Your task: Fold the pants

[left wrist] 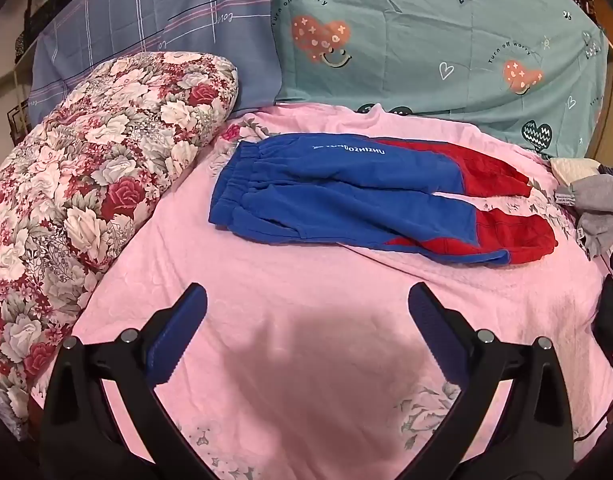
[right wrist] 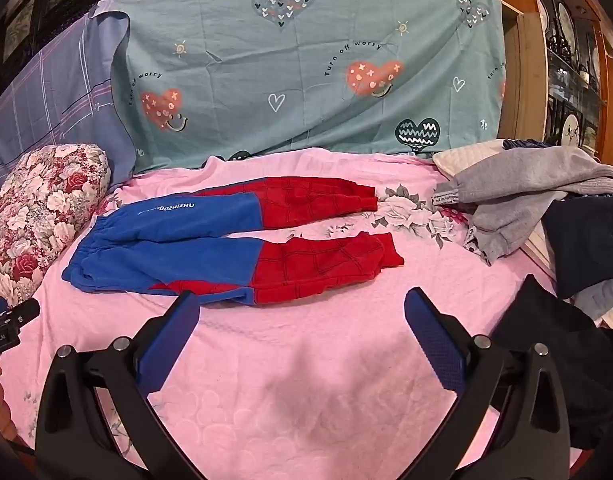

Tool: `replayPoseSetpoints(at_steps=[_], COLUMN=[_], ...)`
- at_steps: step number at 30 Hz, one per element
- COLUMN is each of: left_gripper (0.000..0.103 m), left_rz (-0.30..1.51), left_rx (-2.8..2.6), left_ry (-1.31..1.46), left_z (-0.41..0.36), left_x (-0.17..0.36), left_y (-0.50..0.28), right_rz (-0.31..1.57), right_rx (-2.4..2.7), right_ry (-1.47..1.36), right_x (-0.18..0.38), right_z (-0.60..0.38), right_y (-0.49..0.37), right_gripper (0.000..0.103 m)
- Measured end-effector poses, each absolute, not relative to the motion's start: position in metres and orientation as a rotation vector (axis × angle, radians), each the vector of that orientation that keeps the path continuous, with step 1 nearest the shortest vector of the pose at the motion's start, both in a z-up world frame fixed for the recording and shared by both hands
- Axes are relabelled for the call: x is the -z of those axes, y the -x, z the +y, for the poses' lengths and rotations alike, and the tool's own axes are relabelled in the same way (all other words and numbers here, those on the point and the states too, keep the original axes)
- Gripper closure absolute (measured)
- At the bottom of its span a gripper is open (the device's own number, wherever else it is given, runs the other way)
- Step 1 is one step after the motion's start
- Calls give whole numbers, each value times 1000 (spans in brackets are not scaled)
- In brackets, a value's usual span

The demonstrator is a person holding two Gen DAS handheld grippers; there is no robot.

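L wrist view: your left gripper point(left wrist: 306, 300) hangs w/ jaws wide apart, nothing between them, aimed down over the pink blanket point(left wrist: 306, 380). The blue-and-red pants point(left wrist: 346, 200) lie flat ahead, apart from the tips, waistband toward the floral quilt roll point(left wrist: 86, 180); spread out like that, prob. ready for a first fold.

R wrist view: your right gripper point(right wrist: 302, 304) is also fully spread and empty. The near leg's edge sits just past its left fingertip; gray clothes point(right wrist: 518, 200) piled off to the right.
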State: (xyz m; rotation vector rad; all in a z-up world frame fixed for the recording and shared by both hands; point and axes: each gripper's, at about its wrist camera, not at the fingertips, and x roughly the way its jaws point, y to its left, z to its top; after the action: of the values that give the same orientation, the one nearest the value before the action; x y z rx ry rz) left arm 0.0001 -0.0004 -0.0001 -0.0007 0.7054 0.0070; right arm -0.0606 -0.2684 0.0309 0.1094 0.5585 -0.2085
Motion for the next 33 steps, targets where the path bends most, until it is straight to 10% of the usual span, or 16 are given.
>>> replayPoseSetpoints(at_steps=[33], left_gripper=[2], left_rz=[688], left_rx=[-4], left_ry=[3], left_z=[4], left_x=[-16], left_y=[-7], right_rz=[528], right_rx=[218], right_ry=[-80], right_x=[-42], right_z=[-267], right_y=[55], right_gripper=[1])
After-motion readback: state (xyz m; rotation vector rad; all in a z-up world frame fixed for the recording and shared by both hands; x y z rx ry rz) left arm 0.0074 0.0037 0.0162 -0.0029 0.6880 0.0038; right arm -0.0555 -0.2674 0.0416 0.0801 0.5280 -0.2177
